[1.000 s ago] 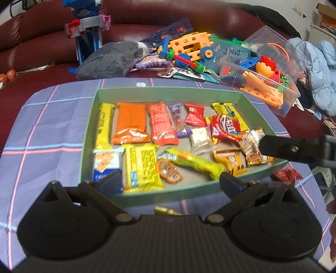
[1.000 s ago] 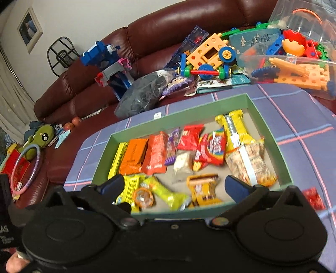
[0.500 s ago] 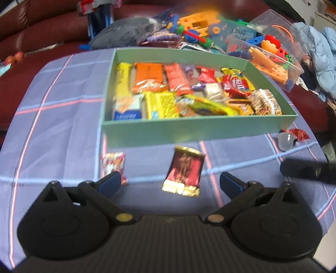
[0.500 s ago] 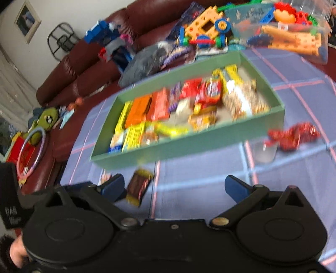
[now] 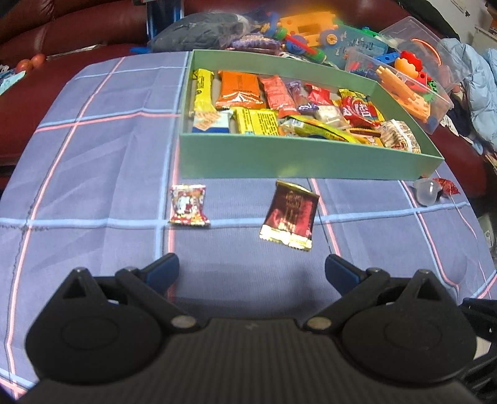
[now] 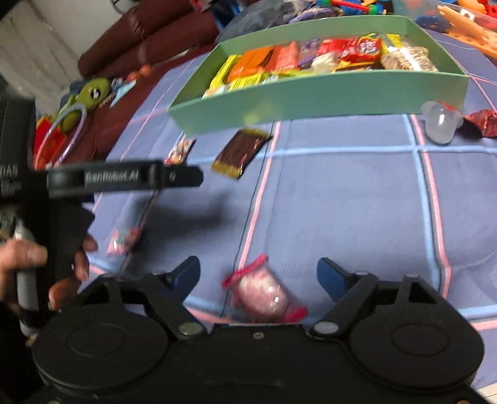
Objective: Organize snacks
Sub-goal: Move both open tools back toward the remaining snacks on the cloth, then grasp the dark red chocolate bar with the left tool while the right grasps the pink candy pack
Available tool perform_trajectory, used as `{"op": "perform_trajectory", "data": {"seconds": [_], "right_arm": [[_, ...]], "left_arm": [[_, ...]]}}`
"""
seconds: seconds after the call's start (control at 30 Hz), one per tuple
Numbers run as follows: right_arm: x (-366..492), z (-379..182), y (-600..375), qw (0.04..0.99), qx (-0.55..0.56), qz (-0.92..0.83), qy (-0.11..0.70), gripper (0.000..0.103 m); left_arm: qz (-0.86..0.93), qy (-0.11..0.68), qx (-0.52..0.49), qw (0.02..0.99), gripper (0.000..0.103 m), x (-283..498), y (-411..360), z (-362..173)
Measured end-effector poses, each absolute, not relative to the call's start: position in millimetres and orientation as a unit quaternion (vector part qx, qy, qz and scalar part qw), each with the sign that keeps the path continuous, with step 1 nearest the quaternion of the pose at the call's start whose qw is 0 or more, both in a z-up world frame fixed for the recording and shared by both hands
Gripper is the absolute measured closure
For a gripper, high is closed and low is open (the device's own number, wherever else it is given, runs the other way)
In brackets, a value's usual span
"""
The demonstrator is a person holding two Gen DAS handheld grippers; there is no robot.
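Observation:
A green box [image 5: 304,163] [image 6: 310,96] full of snack packets sits on the plaid cloth. In front of it lie a dark red-and-gold packet [image 5: 290,216] [image 6: 240,152] and a small red-and-white packet [image 5: 188,205] [image 6: 180,150]. My left gripper [image 5: 251,268] is open and empty, short of both packets. My right gripper [image 6: 257,275] is open above a pink clear-wrapped snack [image 6: 264,295] that lies between its fingers, apart from them. A small pink packet [image 6: 124,241] lies under the left gripper's body [image 6: 124,178].
A clear jelly cup [image 5: 427,192] [image 6: 439,122] and a red wrapper [image 5: 445,186] [image 6: 481,121] lie by the box's right corner. A clear bin of toys [image 5: 400,77] and loose toys stand behind the box. A dark red sofa [image 5: 77,28] is at the back.
Both grippers have pulled back and down from the box toward the near cloth. The loose packets in front of the box and the pink snack have come into view.

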State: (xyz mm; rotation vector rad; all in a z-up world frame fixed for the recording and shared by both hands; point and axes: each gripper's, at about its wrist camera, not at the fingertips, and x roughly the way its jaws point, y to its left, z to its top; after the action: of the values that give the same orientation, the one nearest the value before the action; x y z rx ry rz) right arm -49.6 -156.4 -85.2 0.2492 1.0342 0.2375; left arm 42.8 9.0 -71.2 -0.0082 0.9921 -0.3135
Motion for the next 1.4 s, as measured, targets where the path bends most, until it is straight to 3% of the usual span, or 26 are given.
{"op": "perform_trajectory", "data": {"seconds": [0.17,0.23,0.3,0.33,0.53,0.77,1.03,1.1,1.13,1.17,1.2,1.4], "right_arm": [[-61.0,-84.0,-141.0,0.854,0.062,0.128,0.5,0.043],[-61.6,-83.5,-132.7,0.858,0.017,0.127,0.498,0.061],[-61.9,-82.7,-127.5,0.86,-0.018,0.122,0.495,0.074],[-61.4,-82.3,-127.5,0.861,-0.024,0.12,0.493,0.075],[-41.9,-78.7,-154.6,0.87,0.03,0.081,0.485,0.075],[-21.6,-75.2,-181.4,0.878,0.084,0.044,0.47,0.075],[-12.1,-75.3,-197.2,0.874,0.122,0.032,0.468,0.075],[-11.3,-76.6,-198.4,0.873,0.127,0.03,0.469,0.075],[-9.9,-77.2,-199.0,0.873,0.129,0.03,0.469,0.075],[-8.9,-78.0,-200.0,0.872,0.13,0.03,0.47,0.075],[-8.2,-78.7,-200.6,0.872,0.132,0.03,0.471,0.075],[-2.1,-80.7,-200.4,0.871,0.137,0.036,0.471,0.075]], "left_arm": [[-0.151,0.473,-0.004,0.868,0.001,43.0,6.5,-71.7],[-0.153,0.472,-0.002,0.868,0.001,44.7,3.7,-71.2],[-0.156,0.471,-0.001,0.868,0.001,47.5,0.9,-69.8],[-0.158,0.47,0.001,0.868,0.001,48.7,-1.7,-69.7],[-0.172,0.467,0.015,0.867,0.002,60.9,-18.8,-70.5],[-0.187,0.476,0.038,0.858,0.014,86.8,-40.8,-78.5],[-0.194,0.491,0.064,0.847,0.016,105.3,-54.2,-93.8],[-0.194,0.482,0.075,0.851,0.022,103.4,-57.2,-94.9],[-0.193,0.474,0.083,0.855,0.036,101.4,-58.8,-94.6],[-0.194,0.466,0.092,0.858,0.058,99.1,-60.3,-93.8],[-0.195,0.459,0.101,0.861,0.065,97.1,-61.5,-92.7],[-0.202,0.466,0.067,0.859,0.066,91.7,-52.1,-87.4]]}}
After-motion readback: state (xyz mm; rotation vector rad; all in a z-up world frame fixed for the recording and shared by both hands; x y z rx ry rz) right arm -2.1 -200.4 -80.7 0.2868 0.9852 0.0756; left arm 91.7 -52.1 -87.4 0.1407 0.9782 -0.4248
